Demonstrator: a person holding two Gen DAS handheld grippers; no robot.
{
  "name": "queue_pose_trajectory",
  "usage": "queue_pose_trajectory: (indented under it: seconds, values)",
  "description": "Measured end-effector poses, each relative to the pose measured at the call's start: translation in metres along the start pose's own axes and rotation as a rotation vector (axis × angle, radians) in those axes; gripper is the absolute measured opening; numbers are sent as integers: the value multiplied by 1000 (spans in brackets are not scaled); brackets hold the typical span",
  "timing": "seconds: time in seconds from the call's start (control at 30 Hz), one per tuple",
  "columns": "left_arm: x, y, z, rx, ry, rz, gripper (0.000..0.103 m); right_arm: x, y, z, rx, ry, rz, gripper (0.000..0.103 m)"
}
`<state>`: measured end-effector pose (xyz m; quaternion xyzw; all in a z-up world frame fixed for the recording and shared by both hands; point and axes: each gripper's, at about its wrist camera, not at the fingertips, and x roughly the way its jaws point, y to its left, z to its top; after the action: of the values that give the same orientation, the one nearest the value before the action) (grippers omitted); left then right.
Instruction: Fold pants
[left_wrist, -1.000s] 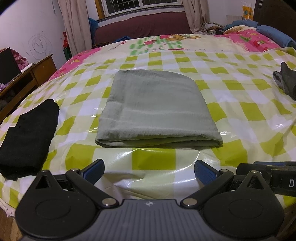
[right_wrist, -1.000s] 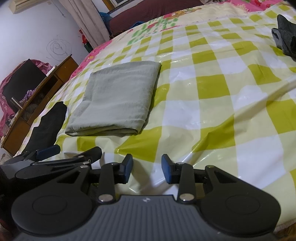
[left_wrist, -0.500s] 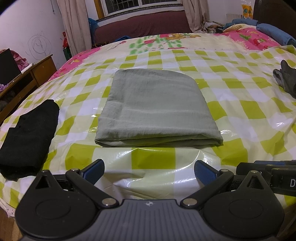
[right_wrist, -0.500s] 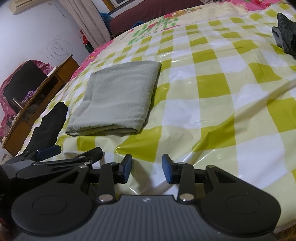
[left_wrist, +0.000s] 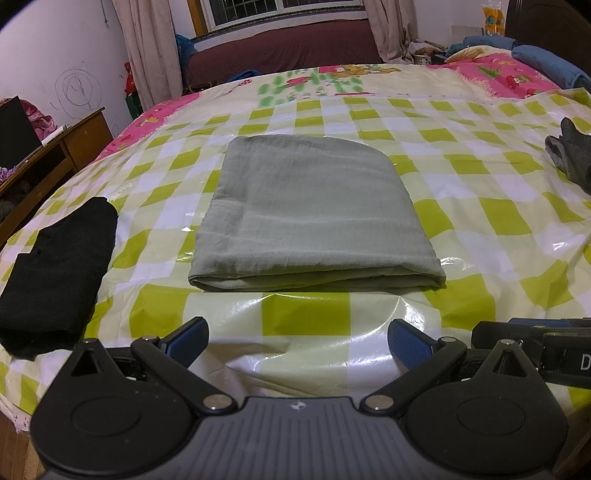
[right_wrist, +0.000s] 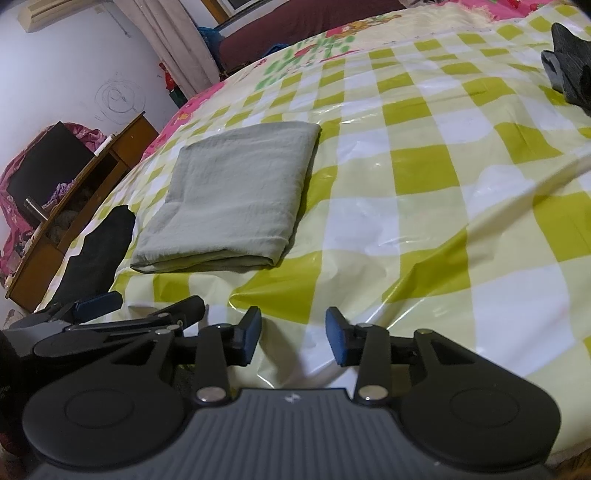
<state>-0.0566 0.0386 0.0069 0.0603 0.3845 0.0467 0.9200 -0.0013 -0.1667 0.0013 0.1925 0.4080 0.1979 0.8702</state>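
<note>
The sage-green pants (left_wrist: 310, 210) lie folded into a neat rectangle on the green-and-white checked plastic sheet (left_wrist: 491, 218) over the bed. They also show in the right wrist view (right_wrist: 236, 199), ahead and to the left. My left gripper (left_wrist: 297, 341) is open wide and empty, just short of the pants' near edge. My right gripper (right_wrist: 293, 332) is open and empty, over bare sheet to the right of the pants. The left gripper also shows in the right wrist view (right_wrist: 140, 306) at lower left.
A folded black garment (left_wrist: 55, 269) lies left of the pants near the bed's edge. A dark grey garment (left_wrist: 572, 155) lies at the far right. A wooden side table (right_wrist: 85, 199) stands left of the bed. Pillows and blue bedding (left_wrist: 546, 62) lie at the back right.
</note>
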Motion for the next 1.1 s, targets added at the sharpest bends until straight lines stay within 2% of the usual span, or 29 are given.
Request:
queue_pose_trajectory:
  seconds: [1.1]
  values:
    - [4,-2,-3,5,12,-6,103,2,0,-1,1,-1,2,45]
